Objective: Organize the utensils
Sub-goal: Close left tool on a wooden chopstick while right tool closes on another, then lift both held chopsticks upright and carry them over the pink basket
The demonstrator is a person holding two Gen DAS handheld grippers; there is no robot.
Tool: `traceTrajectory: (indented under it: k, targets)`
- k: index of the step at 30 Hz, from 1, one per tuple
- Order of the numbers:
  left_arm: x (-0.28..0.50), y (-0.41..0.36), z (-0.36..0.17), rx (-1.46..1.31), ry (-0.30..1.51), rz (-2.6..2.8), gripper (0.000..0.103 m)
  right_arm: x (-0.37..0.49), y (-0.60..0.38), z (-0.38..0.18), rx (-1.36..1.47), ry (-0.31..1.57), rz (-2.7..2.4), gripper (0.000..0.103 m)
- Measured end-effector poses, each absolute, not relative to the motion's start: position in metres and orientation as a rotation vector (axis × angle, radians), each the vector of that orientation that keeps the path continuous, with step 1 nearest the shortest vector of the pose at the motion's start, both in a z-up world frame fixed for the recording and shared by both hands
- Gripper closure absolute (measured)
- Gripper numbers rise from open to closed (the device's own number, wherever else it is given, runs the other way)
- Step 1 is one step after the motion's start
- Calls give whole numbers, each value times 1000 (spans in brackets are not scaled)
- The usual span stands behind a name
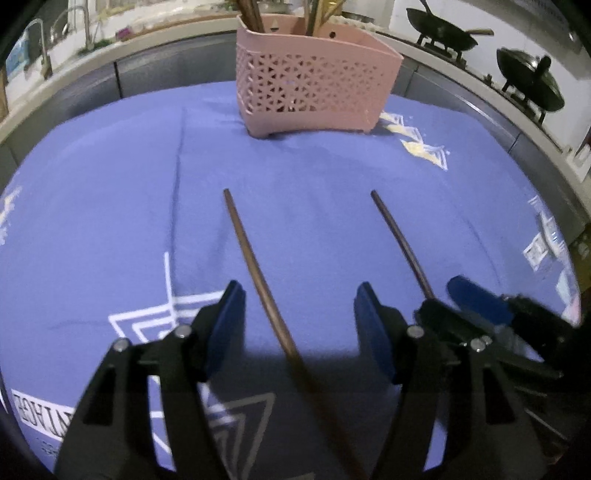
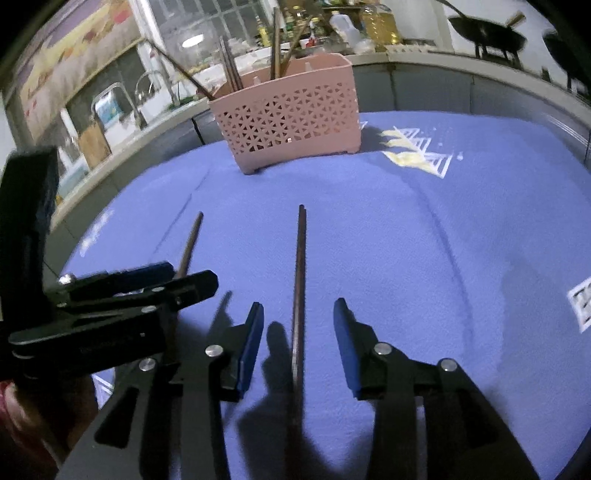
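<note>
Black grippers (image 1: 299,314), blue pads (image 2: 251,343)

The left gripper (image 1: 299,321) and right gripper (image 2: 299,343) both hang low and level, side by side and close together, pointing forward. Each has its jaws spread wide, with nothing clamped between them.

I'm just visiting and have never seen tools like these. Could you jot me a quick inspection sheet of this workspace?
Surface: blue tablecloth with white printed patterns, creased.
Job's things: left chopstick and right chopstick lie flat on the cloth; pink perforated utensil holder stands at the far side, with utensils already in it.
Clutter: nothing seen.
Grippers: left hand-held gripper open, straddling the left chopstick; right hand-held gripper open, straddling the right chopstick. Neither grips yet.
Cables: nothing seen.
Surroundings: kitchen counter with faucet, two dark woks, bottles.
</note>
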State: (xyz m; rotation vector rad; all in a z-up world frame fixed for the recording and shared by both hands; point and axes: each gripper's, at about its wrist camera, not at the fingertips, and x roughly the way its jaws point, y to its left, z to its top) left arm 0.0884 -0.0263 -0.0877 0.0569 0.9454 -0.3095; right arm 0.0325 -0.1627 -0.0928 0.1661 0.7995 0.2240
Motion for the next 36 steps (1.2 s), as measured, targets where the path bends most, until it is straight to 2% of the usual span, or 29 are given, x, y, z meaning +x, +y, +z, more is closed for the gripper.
traceTrajectory:
  k: [2,4,5,7,10,27,29,31,32,36]
  targets:
    - [87,-29,-89,100,923,-277,53,33,-160,-93,128,797,208,63]
    - [87,-28,-91,140,901,-244,71,33,-158,-94,102,795,205,66]
    - [88,-25,-91,132,898,-242,75,33,-157,-94,80,792,193,71]
    - [91,-19,-89,115,900,-238,91,33,-159,-94,70,791,182,90]
    - [96,-10,-88,86,911,-244,93,36,-171,-95,145,810,183,96]
    - [99,0,-88,61,921,-249,93,33,-187,-95,244,833,191,95]
    - [98,0,-88,57,922,-255,89,33,-187,-95,250,832,192,95]
    - [97,-1,-87,54,922,-263,73,33,-187,-96,258,830,193,95]
    - [97,-2,-87,57,920,-263,69,33,-188,-96,261,829,193,95]
    - [94,-6,-89,81,912,-257,64,33,-189,-96,268,831,197,95]
